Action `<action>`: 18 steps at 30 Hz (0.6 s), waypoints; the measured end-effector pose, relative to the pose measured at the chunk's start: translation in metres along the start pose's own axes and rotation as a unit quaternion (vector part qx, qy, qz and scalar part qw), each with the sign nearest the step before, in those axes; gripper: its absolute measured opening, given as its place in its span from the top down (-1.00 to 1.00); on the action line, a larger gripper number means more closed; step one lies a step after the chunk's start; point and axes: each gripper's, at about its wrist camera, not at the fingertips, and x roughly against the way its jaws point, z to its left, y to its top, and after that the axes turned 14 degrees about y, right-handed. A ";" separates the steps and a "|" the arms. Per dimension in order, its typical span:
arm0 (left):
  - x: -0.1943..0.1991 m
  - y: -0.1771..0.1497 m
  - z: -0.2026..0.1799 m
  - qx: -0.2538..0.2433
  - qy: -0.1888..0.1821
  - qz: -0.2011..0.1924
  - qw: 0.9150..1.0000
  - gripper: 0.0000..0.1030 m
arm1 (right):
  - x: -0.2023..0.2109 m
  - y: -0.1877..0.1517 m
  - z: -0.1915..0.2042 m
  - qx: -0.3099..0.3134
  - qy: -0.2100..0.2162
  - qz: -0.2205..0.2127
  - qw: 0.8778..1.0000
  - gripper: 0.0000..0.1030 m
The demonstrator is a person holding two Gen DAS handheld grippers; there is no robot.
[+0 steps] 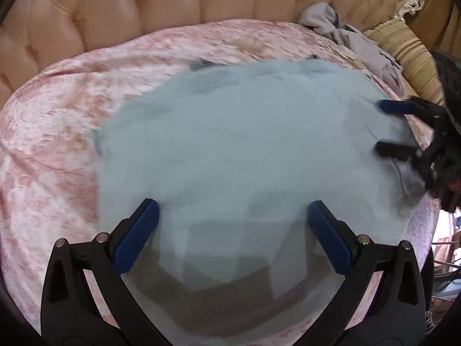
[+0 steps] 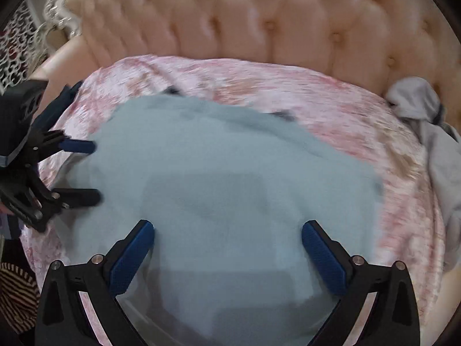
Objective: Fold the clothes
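Pink bedspread [image 1: 52, 132] carries the blue garment [image 1: 245, 144], spread flat mid-bed. Both the left gripper [image 1: 233, 219] and right gripper [image 2: 227, 239] are held released above it; matching edges should be pinched evenly before folding.

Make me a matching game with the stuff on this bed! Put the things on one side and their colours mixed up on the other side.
Things:
1. garment spread flat in the middle
2. bed cover
3. crumpled clothes by the headboard
4. tufted headboard

Colours:
A. pink and white
B. peach
C. light blue
D. grey

Pairs: 1-C, 2-A, 3-D, 4-B
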 end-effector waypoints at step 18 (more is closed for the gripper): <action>-0.047 0.069 0.024 0.034 -0.009 0.011 0.999 -1.00 | -0.025 0.052 -0.045 -0.006 0.025 0.034 0.999 -1.00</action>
